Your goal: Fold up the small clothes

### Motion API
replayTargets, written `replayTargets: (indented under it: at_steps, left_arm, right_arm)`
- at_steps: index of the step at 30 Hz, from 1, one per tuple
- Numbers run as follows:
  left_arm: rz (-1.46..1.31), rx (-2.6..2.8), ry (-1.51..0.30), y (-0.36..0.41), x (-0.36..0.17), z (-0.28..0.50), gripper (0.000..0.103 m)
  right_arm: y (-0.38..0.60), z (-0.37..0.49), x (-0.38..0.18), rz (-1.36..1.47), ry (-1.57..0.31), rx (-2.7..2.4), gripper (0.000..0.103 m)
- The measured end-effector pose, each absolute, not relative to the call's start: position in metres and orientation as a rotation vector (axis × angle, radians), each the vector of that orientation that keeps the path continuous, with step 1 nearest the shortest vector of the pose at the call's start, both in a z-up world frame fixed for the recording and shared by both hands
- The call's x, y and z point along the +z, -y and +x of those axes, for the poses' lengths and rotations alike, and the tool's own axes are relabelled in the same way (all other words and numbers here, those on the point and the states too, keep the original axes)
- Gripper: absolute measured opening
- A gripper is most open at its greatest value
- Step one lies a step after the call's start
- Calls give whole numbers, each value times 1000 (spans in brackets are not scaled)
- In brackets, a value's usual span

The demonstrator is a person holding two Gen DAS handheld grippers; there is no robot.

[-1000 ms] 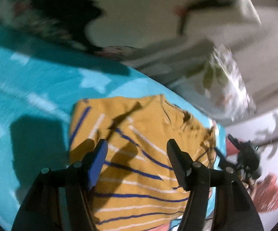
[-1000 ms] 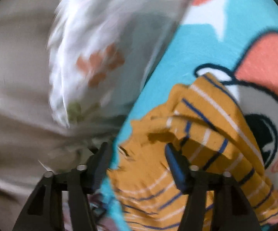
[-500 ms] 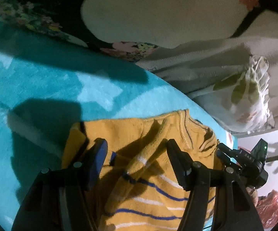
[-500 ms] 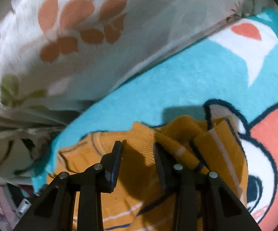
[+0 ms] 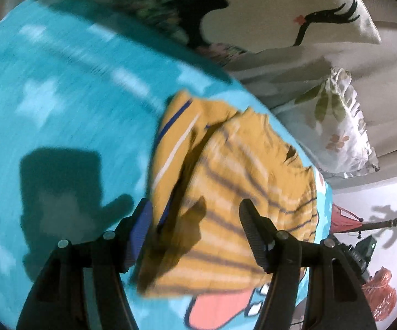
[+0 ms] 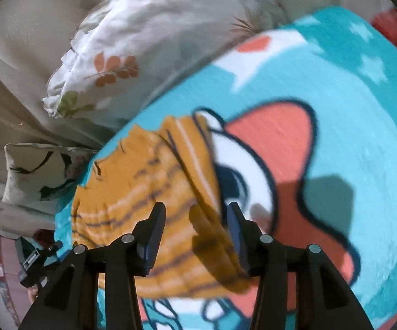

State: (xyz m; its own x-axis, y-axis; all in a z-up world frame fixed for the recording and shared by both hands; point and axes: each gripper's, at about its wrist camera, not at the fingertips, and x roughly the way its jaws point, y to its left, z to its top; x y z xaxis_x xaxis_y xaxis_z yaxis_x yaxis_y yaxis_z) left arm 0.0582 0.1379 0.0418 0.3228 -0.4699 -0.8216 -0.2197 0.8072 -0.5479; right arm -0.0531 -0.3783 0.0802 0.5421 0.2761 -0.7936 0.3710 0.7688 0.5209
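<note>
The mustard striped top (image 5: 234,192) lies folded on the teal cartoon blanket (image 5: 60,110), filling the lower middle of both wrist views, long axis running up toward the frilled pillow (image 5: 341,132). The left gripper (image 5: 195,233) hangs over it, jaws wide, holding nothing. The right gripper (image 6: 195,236) straddles the doubled right edge, jaws opening, cloth between but free. Neither looks nearer. Pillows crowd the far edge; nothing blocks the way.

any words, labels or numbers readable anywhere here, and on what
None can be read.
Other gripper, low in the right wrist view: a small white label, too blurred to read.
Striped yellow garment, teal cartoon blanket, pillows: patterns only, no lettering.
</note>
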Motion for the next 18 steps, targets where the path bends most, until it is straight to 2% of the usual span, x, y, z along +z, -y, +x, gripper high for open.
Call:
replayTargets:
  at_steps: [5,6,7,8,15,17,18]
  left_arm:
    - [-689,-105,-1265,-136,38,15,64]
    - [-706,-91,-1271,-134,36,7,64]
    - [-716,-80,-1275,-132,34,2,64]
    - [-718,-70,-1278,-128,33,-5,64]
    - [-694,-15,-1253,-105,35,-46,64]
    - [-708,2,-1258,-102,31,-54,64]
    - [-715,8,-1260,-100,30,-58,64]
  right_arm:
    - [360,-66,41,749,-1061,27,51]
    - [354,-65,33,742,-1079,49,41]
    - [350,-63,28,742,-1085,69,16]
    - [346,-61,23,749,-1095,104,11]
    - [381,-98,19,742,-1126,45,8]
    - [384,-100,12,736,-1148,68,11]
    - [384,-99,13,731,-1146,78,18]
